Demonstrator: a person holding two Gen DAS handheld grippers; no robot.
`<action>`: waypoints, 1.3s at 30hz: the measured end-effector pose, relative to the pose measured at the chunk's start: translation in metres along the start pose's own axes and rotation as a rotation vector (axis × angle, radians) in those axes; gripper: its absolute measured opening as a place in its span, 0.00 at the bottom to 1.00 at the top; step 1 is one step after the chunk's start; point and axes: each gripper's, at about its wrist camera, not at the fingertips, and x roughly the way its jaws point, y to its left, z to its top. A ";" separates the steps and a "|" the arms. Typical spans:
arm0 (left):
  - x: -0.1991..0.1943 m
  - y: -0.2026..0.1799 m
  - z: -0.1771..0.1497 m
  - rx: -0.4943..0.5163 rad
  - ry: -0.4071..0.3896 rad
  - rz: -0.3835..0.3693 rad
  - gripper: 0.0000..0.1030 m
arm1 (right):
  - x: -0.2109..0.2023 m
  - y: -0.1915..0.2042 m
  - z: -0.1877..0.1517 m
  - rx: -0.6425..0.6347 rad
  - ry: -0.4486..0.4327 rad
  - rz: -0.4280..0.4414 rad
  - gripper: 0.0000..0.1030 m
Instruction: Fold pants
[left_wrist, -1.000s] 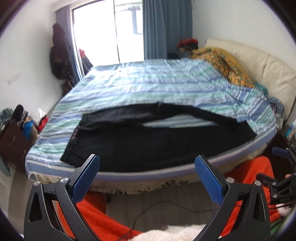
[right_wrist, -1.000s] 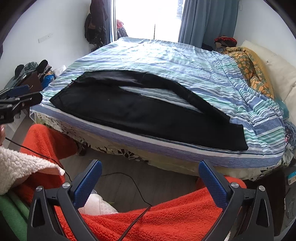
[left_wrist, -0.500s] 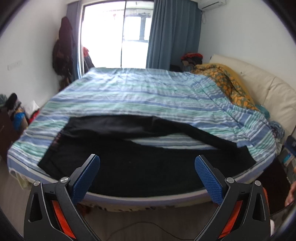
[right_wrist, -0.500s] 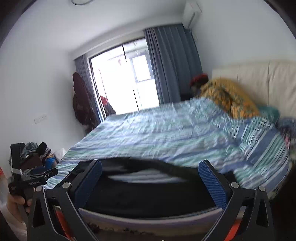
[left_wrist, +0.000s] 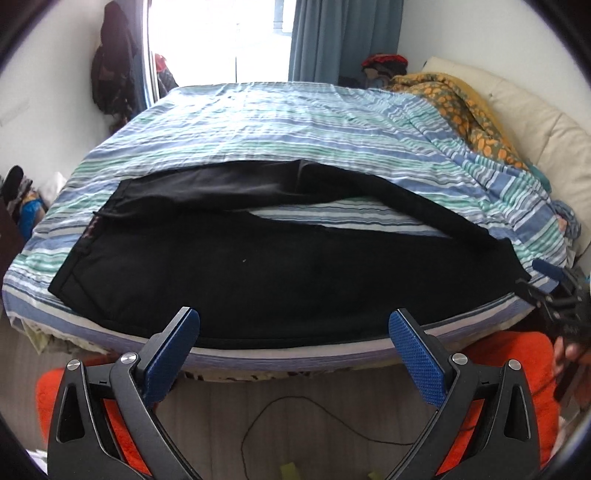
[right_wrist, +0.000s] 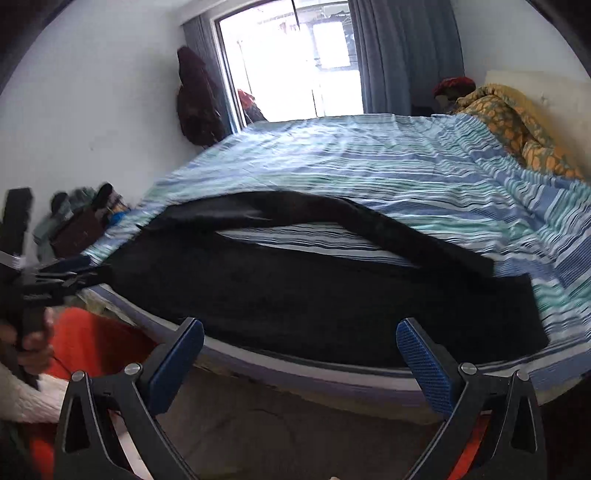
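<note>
My left claw (left_wrist: 293, 343) hangs spread wide with nothing between its blue pads, and my right claw (right_wrist: 301, 350) is released the same way, empty. Right under both of them is bare floor (left_wrist: 317, 387) with a thin dark cable (left_wrist: 258, 424) looping across it, and orange fleece (left_wrist: 517, 354) bunched low on either side. Just ahead, the near edge of the bed (left_wrist: 295, 360) runs across both claws' paths, apart from the pads.

The black pants (left_wrist: 258, 273) lie flat on the striped sheet (left_wrist: 295, 125) straight in front, with the waistband toward my left claw's left and the leg ends off to the right. The near leg runs along the mattress edge; the far leg angles away from it, leaving a wedge of striped sheet between them. In the right claw's view the same pants (right_wrist: 314, 295) fill the space beyond the pads, and my other claw shows at the far left edge, gripped by a hand (right_wrist: 33, 343).

Farther ahead the sheet is clear. Beyond and to the right sit a yellow patterned blanket (left_wrist: 469, 107) and a cream headboard (left_wrist: 535, 122). Straight back are a bright window (left_wrist: 221, 40) and blue curtain (left_wrist: 340, 37), with dark clothes (left_wrist: 114, 70) hanging on the left wall.
</note>
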 end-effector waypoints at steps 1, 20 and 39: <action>0.002 0.001 0.000 -0.005 0.008 -0.001 0.99 | 0.012 -0.020 0.005 -0.020 0.025 -0.057 1.00; 0.048 0.019 -0.009 -0.081 0.145 0.043 0.99 | 0.119 -0.107 0.094 -0.378 0.350 -0.104 0.07; 0.109 -0.016 -0.013 0.048 0.299 0.037 0.99 | 0.252 -0.338 0.155 0.706 0.192 0.076 0.51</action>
